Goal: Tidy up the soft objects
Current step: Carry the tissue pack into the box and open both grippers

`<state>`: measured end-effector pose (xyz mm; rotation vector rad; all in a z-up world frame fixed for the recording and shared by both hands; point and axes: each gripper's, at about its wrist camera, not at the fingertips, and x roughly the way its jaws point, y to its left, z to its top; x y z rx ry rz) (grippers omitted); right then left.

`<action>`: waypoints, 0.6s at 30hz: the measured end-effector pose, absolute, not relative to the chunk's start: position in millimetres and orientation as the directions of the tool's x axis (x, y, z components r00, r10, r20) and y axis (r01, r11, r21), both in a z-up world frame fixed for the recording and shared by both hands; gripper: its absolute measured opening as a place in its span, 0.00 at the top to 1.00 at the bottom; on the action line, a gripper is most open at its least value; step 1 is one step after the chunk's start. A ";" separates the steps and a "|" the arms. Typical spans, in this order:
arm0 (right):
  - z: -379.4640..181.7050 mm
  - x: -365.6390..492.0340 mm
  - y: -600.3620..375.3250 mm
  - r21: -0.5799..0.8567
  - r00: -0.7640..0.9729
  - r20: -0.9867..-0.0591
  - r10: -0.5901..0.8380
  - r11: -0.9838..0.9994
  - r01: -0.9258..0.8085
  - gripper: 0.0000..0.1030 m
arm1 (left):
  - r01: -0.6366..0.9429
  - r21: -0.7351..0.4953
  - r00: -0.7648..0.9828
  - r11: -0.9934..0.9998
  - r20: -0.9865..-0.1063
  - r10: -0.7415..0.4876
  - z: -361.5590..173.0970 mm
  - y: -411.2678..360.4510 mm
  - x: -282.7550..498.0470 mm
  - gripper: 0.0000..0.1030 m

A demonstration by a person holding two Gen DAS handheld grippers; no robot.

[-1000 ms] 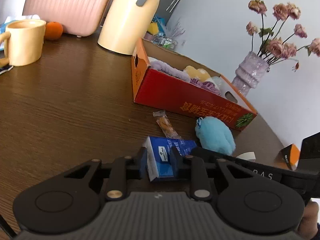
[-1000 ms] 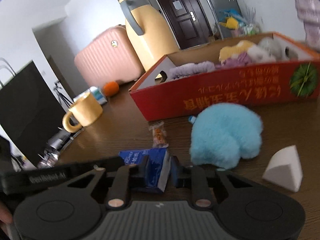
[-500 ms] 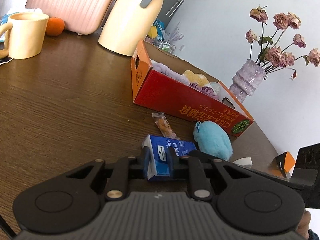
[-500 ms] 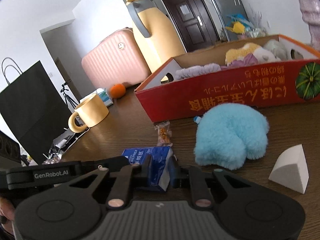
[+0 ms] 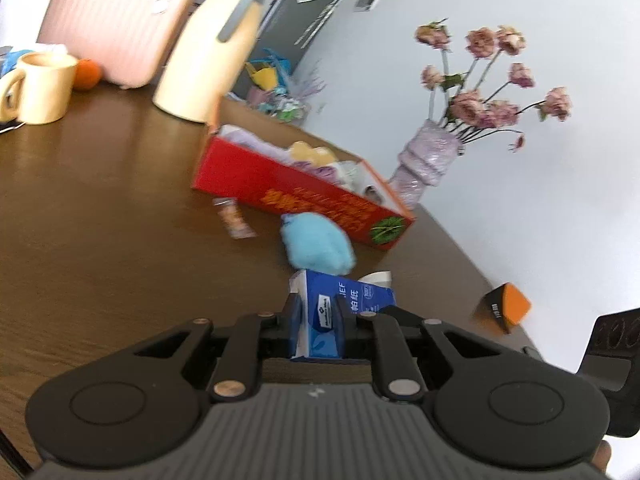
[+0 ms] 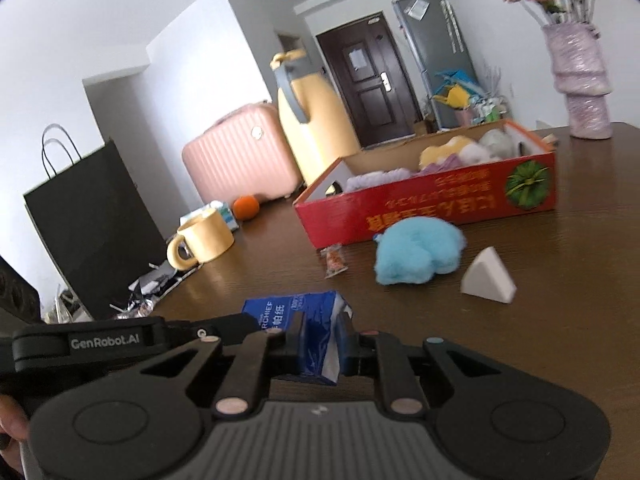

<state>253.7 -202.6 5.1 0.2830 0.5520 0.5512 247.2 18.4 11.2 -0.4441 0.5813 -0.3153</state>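
A: What can go wrong from here? Both grippers pinch the same blue tissue pack (image 5: 320,320) — the left gripper (image 5: 318,326) has one end, the right gripper (image 6: 320,344) has the other end.

B: The pack is soft and the wrapper looks slippery. If the two hands do not travel together, the pack may stretch, tear or slide out of one pinch. Also the red box (image 6: 432,208) is already partly filled with plush things, so the pack may catch on the rim.

A: And where does the pack lie relative to the grippers?

B: Directly between the fingers of each one, pressed on both sides; it seems lifted a little above the brown surface (image 5: 100,208), but this is hard to say for certain. The box stands ahead, well apart — the blue plush toy (image 6: 418,254) and the white sponge wedge (image 6: 488,280) lie between.
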 end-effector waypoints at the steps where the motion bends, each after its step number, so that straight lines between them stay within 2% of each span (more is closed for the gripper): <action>1: 7.6 251.5 -207.8 0.399 0.720 -0.408 0.561 0.820 -0.412 0.86 | 0.170 -0.488 0.794 0.856 -0.447 -0.412 14.9 15.0 249.9 0.84; 5: 25.1 259.1 -221.2 0.376 0.757 -0.373 0.536 0.834 -0.405 0.86 | 0.207 -0.475 0.805 0.856 -0.415 -0.425 39.9 3.6 283.0 0.84; 10: 76.6 337.7 -224.4 0.305 0.790 -0.323 0.521 0.847 -0.434 0.86 | 0.226 -0.502 0.803 0.835 -0.390 -0.452 83.7 9.2 389.2 0.84; 14: 108.1 443.6 -219.0 0.298 0.782 -0.357 0.512 0.855 -0.424 0.86 | 0.171 -0.564 0.773 0.808 -0.431 -0.465 89.5 24.4 493.8 0.85; 18: 113.2 547.9 -198.4 0.267 0.756 -0.446 0.478 0.878 -0.397 0.86 | 0.084 -0.620 0.730 0.780 -0.494 -0.471 66.7 39.5 580.1 0.85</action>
